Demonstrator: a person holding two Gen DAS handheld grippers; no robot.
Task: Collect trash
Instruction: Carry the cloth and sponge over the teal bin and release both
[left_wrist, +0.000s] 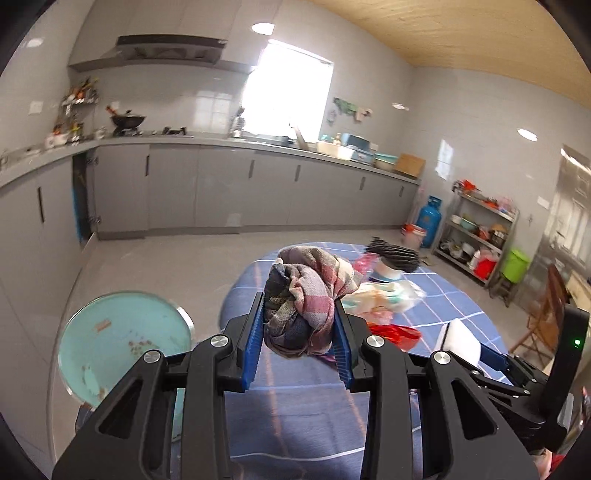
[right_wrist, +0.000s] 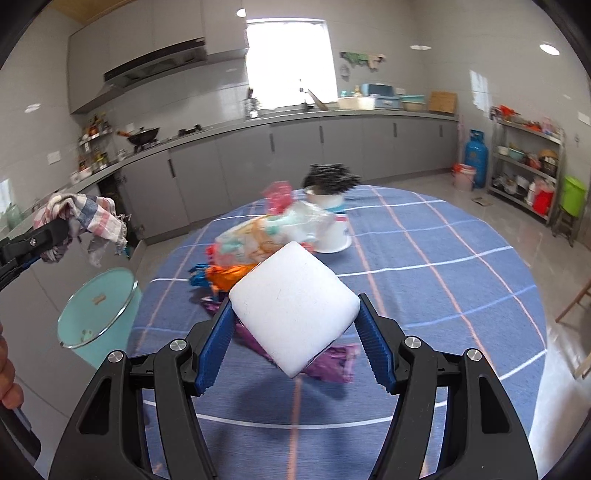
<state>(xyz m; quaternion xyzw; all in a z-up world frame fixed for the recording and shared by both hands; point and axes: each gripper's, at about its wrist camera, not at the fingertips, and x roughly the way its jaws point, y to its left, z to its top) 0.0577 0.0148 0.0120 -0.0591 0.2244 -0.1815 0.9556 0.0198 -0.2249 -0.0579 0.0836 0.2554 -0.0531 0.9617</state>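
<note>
My left gripper (left_wrist: 301, 328) points slightly down, raised above the near-left edge of the round table with the blue checked tablecloth (right_wrist: 424, 266). Its jaws are partly closed, clamped on a crumpled plaid cloth in pink, grey and dark blue (left_wrist: 306, 295). The cloth is bunched into a ball between the blue ribbed pads and bulges above them. In the right wrist view, loose frayed ends of it hang down off the jaw, over the floor and just above the bin.

My right gripper (right_wrist: 293, 338) also tilts down, over the near part of the table. Its jaws are fairly wide, pressed on a white square foam block (right_wrist: 295, 306) held corner-down; the surface is smooth with a few faint marks.

The light turquoise round bin with a metal rim (left_wrist: 122, 339) stands on the floor just left of the table, open, with a few scraps visible inside.

Remaining trash sits mid-table: crumpled clear and coloured plastic wrappers (right_wrist: 266, 236), a purple wrapper (right_wrist: 332, 363) under the foam block, and a white tub (right_wrist: 334, 225) with a dark bristly thing (right_wrist: 330, 179) on top, blurred. A bit of a person's hand (right_wrist: 9, 369) shows at the left edge of the right wrist view.
</note>
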